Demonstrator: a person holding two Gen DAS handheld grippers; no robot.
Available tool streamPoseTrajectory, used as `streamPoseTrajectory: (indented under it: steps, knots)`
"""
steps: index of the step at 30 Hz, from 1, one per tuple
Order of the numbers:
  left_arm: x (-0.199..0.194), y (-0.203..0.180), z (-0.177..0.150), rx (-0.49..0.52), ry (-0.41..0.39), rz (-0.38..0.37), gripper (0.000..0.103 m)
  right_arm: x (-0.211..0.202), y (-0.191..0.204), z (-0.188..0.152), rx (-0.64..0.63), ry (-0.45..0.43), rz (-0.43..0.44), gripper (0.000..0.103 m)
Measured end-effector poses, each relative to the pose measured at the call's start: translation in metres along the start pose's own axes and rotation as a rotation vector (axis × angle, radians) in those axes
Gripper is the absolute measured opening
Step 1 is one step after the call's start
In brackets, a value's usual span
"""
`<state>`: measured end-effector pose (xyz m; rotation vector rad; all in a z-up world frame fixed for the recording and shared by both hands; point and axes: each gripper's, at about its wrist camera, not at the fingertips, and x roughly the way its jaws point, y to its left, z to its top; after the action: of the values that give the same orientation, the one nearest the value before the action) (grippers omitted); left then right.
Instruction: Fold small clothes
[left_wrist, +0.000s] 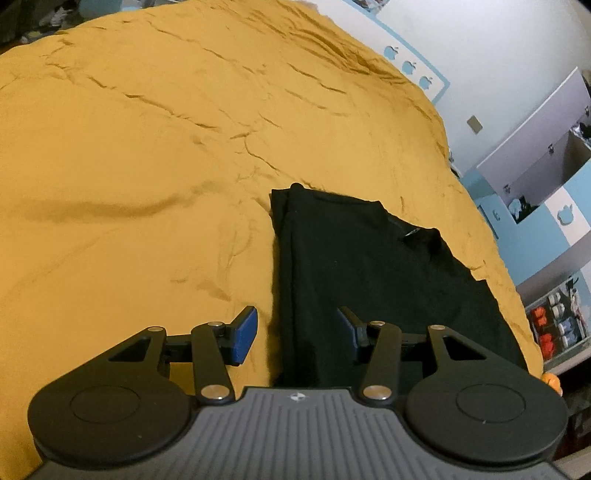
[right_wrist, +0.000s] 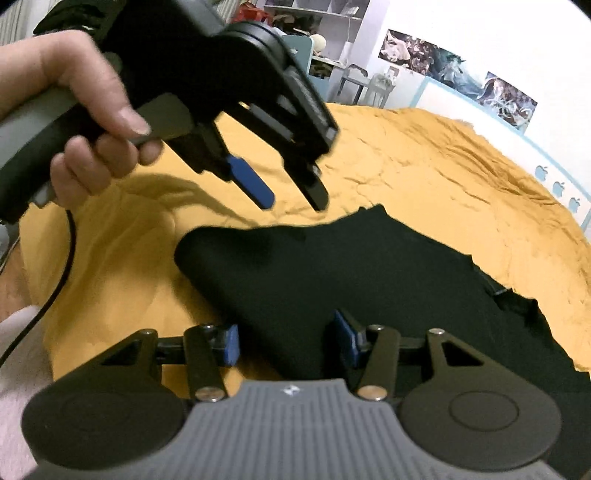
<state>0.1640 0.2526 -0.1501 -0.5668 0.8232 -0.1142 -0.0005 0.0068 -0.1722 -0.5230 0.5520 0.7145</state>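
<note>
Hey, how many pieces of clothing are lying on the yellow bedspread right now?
1. A black garment, already partly folded, lies on the yellow bedspread near its right edge, just ahead of both grippers. Anything beyond the camera views would be hidden.

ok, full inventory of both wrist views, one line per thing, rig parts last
black garment: 1, black, folded, lying on the bedspread near its right edge
bedspread: 1, mustard yellow, wrinkled, covers the bed
apple decals: 3 in view, light blue, on the wall strip behind the bed
posters: several, dark prints, on the white wall
shelf unit: 1, white, cluttered, far side of the room
left gripper: 1, black with blue pads, open, empty, above the garment's edge
right gripper: 1, same build, open, over the garment
hand: 1, holding the left gripper's handle
</note>
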Motion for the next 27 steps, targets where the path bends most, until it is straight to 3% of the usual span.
streamPoseTrajectory:
  steps: [8, 14, 21, 27]
  knots:
    - [0.024, 0.008, 0.023, -0.025, 0.034, -0.037, 0.056, 0.018, 0.004, 0.016, 0.028, -0.001, -0.001, 0.048]
    - [0.059, 0.024, 0.04, -0.119, 0.091, -0.144, 0.056, 0.025, 0.0, 0.018, 0.053, -0.007, 0.003, 0.05]
    - [0.103, 0.037, 0.046, -0.198, 0.139, -0.203, 0.056, 0.026, 0.001, 0.014, 0.044, -0.017, 0.002, 0.052]
    - [0.143, 0.052, 0.063, -0.303, 0.187, -0.316, 0.056, 0.027, -0.002, 0.013, 0.044, -0.02, 0.006, 0.052]
